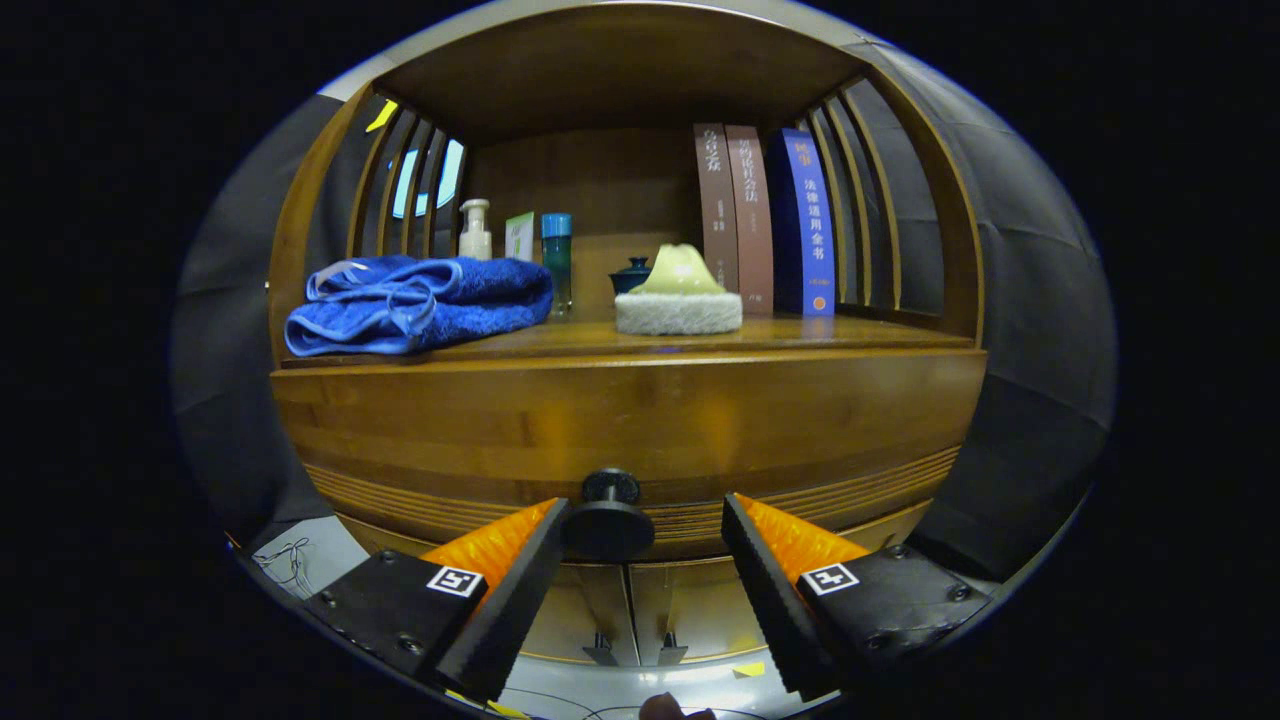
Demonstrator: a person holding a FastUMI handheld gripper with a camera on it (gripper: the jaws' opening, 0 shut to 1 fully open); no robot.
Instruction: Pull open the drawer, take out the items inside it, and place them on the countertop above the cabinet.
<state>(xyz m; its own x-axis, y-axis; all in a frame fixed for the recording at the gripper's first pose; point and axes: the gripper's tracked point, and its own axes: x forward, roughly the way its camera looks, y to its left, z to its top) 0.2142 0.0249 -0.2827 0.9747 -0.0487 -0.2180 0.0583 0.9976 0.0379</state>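
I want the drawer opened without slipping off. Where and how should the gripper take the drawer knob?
Grip the round head of the drawer knob from straight in front, one finger either side. It stands out from the drawer front on a narrower stem. The gripper is open, the knob by its left finger.

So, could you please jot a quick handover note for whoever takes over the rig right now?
Gripper: open, jaws either side of the drawer knob, one finger close against it, the other apart.
Drawer: looks closed; its contents are hidden.
Countertop: already holds a folded blue towel, a scrub sponge, bottles and books at the back.
Done: lined up on the knob.
Left: close on the knob, pull the drawer open, lift out the items and set them on the countertop.
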